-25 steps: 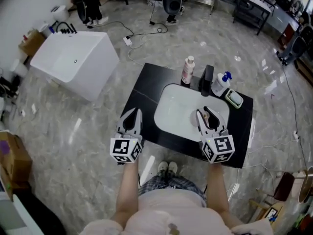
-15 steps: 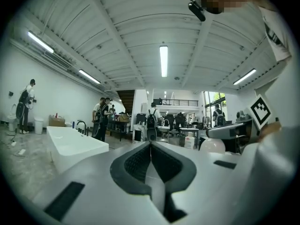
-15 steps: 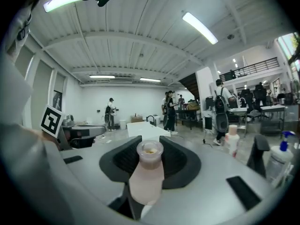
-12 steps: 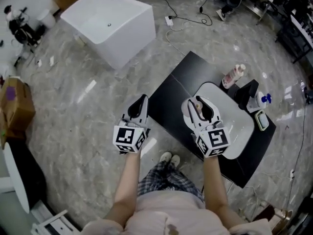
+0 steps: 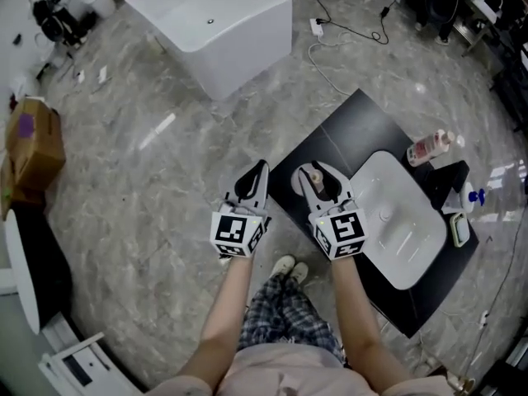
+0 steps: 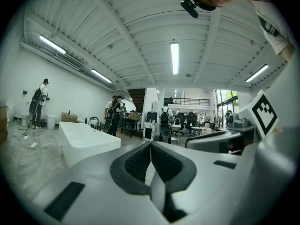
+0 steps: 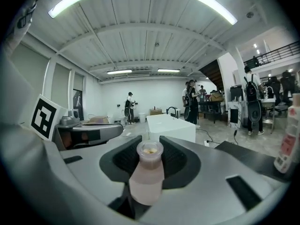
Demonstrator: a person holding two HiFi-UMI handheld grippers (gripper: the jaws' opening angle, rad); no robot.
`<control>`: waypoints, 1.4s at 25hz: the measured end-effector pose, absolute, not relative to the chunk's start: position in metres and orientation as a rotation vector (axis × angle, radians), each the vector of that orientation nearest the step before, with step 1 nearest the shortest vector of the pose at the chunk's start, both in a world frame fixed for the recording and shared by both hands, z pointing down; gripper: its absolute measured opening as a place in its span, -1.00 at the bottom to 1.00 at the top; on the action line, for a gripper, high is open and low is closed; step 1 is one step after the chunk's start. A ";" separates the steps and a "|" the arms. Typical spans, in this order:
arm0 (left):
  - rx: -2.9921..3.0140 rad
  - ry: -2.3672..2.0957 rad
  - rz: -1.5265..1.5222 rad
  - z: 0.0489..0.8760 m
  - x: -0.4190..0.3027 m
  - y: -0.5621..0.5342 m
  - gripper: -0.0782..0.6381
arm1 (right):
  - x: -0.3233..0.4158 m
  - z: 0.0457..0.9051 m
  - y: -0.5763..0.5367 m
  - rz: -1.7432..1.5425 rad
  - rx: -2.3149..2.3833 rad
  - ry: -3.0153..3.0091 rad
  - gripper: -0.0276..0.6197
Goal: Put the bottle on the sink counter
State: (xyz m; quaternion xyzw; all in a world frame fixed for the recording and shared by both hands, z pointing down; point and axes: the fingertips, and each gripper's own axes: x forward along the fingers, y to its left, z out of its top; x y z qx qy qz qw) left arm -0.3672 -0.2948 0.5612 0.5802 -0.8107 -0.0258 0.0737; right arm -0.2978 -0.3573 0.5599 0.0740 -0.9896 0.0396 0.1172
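Pink plastic, pale and cloudy: that was the little bottle (image 7: 146,175), and the right gripper (image 5: 318,180) had it. The jaws stood part-closed, with both pads pressed on its body. It seemed to lie along the jaws, top end out ahead, rather than stand upright, so I judged it would need tipping up before it could be stood down.

From above, the bottle hung over the near left corner of the black counter (image 5: 334,143), just beside the white sink basin (image 5: 412,254). Whether it was touching the top or hovering above it, I could not tell.

That corner made sense as a landing spot. It was bare black surface, while the far side was taken up by a taller pink bottle with a white cap (image 5: 431,147) and a blue spray bottle (image 5: 472,196).

The left gripper (image 5: 259,170) sat just beside the right one, over the marble floor and off the counter edge. Its own view showed the pads pressed together with nothing between them. It looked parked there on purpose, near enough to steady things but clear of the drop.

A white bathtub (image 5: 210,23) stood well apart beyond them, no part of this. The placing was not yet done, and the grip was firm.
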 end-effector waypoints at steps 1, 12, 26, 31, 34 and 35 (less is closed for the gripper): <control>1.737 -2.433 -0.070 0.569 -0.369 -0.295 -0.70 | -0.303 0.570 -0.355 0.114 0.207 -2.887 -0.50; 1.669 -2.397 -0.057 0.622 -0.374 -0.292 -0.70 | -0.333 0.636 -0.350 0.077 0.179 -2.823 -0.50; 1.666 -2.373 -0.068 0.629 -0.370 -0.284 -0.70 | -0.330 0.654 -0.347 0.035 0.187 -2.788 -0.12; 1.662 -2.376 -0.076 0.628 -0.372 -0.280 -0.70 | -0.324 0.652 -0.345 0.077 0.183 -2.802 0.15; 1.657 -2.381 -0.078 0.626 -0.372 -0.279 -0.70 | -0.320 0.647 -0.349 0.106 0.200 -2.815 0.18; 1.654 -2.383 -0.079 0.625 -0.372 -0.279 -0.70 | -0.318 0.645 -0.349 0.107 0.200 -2.816 0.18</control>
